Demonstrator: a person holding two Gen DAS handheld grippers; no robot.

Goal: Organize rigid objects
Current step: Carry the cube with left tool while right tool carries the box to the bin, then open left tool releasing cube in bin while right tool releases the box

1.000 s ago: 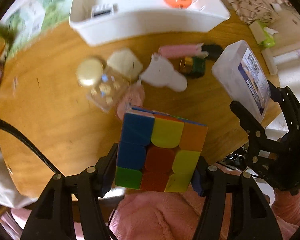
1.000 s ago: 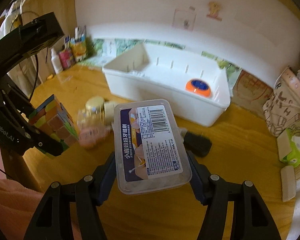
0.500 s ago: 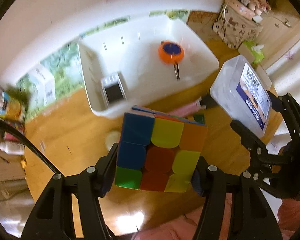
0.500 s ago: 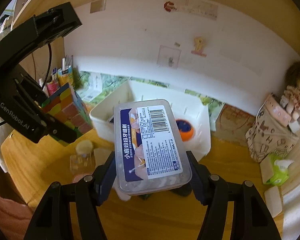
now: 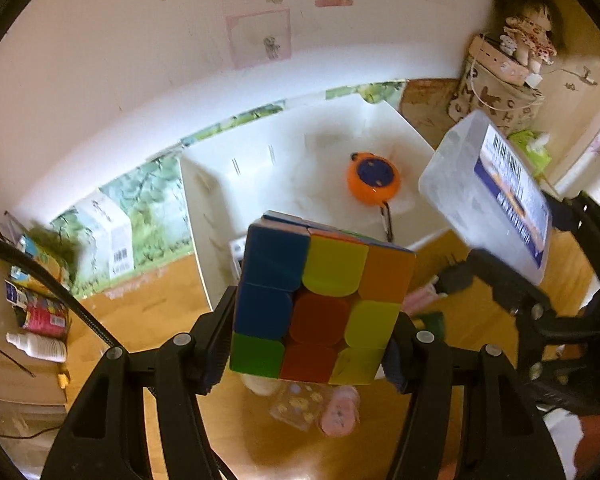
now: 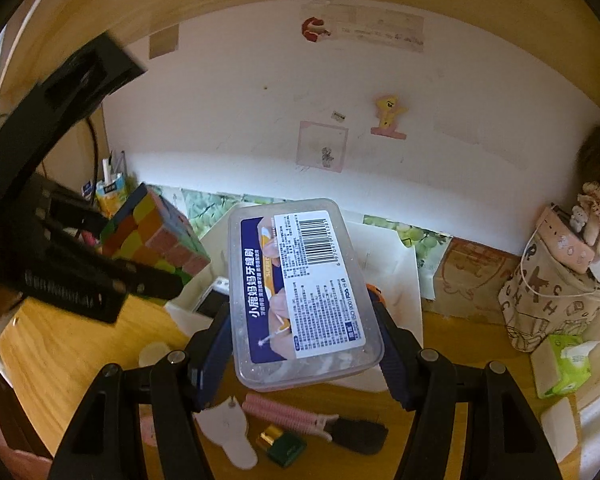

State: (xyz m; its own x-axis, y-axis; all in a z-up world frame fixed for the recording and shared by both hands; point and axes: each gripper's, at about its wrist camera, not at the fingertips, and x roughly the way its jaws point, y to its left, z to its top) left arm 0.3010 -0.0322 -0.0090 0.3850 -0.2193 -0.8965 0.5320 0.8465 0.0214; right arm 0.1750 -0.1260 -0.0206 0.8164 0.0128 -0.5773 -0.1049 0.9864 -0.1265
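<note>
My left gripper (image 5: pixel 312 344) is shut on a colourful puzzle cube (image 5: pixel 320 304), held in the air in front of a white bin (image 5: pixel 204 240). An orange round tape measure (image 5: pixel 374 182) lies inside the bin. My right gripper (image 6: pixel 304 348) is shut on a clear plastic box (image 6: pixel 300 292) with a barcode label, also lifted above the wooden table (image 6: pixel 68 360). In the left wrist view the clear box (image 5: pixel 488 196) hangs at the right. The cube (image 6: pixel 156 236) shows at the left of the right wrist view, near the bin's left end.
On the table below lie a pink clip (image 6: pixel 288 414), a white flat piece (image 6: pixel 228 432), a green-and-gold battery (image 6: pixel 286 446), a cream disc (image 6: pixel 154 354) and a small clear packet (image 5: pixel 300 404). Bottles (image 5: pixel 36 344) crowd the left; a printed bag (image 6: pixel 548 296) and tissues (image 6: pixel 564 364) stand right.
Both grippers rose and tilted upward with their loads, so the bin and back wall came into view. The small items slid down out of the middle of the left view.
</note>
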